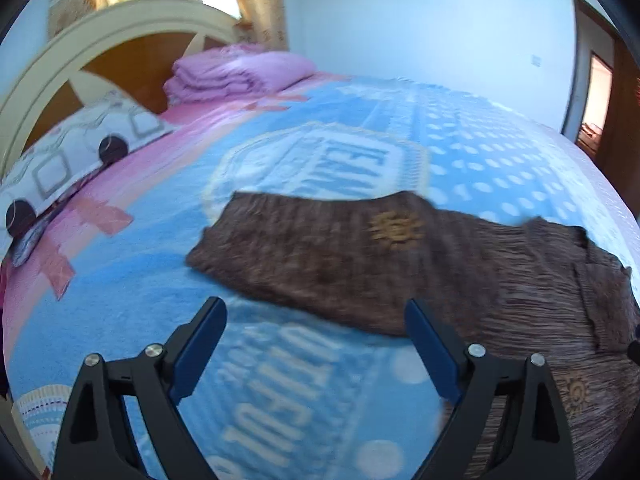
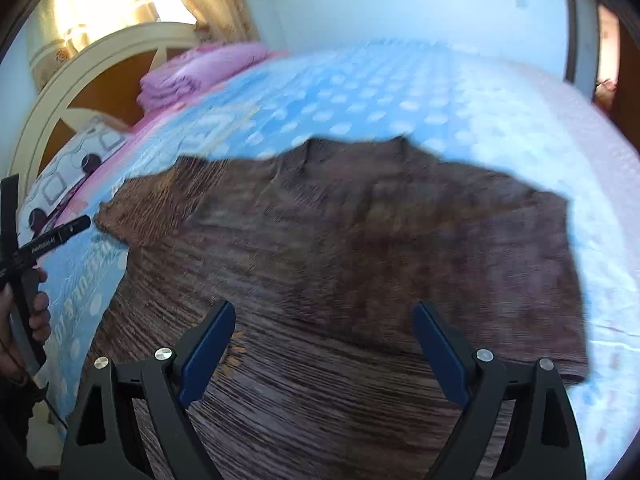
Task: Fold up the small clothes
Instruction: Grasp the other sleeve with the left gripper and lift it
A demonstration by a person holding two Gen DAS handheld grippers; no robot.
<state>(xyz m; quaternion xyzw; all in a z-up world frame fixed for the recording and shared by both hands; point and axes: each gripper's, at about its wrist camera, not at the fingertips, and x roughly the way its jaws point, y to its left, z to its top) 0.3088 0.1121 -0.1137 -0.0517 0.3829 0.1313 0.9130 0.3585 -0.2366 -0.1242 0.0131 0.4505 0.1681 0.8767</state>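
Note:
A brown crinkled shirt point(image 1: 320, 256) with small gold sun motifs lies spread flat on the blue patterned blanket point(image 1: 120, 296). In the left wrist view its sleeve reaches left across the middle. My left gripper point(image 1: 316, 312) is open and empty, hovering above the blanket at the sleeve's near edge. In the right wrist view the shirt point(image 2: 360, 248) fills the centre, collar at the far side. My right gripper point(image 2: 324, 316) is open and empty above the shirt's body. The left gripper's handle and the hand holding it show at the left edge point(image 2: 24, 264).
A cream and orange headboard point(image 1: 80, 56) stands at the far left. A folded pink quilt point(image 1: 236, 72) and a patterned pillow point(image 1: 76, 152) lie at the bed's head. A brown door point(image 1: 600, 92) is at the right. The white bed edge point(image 2: 600, 200) runs along the right.

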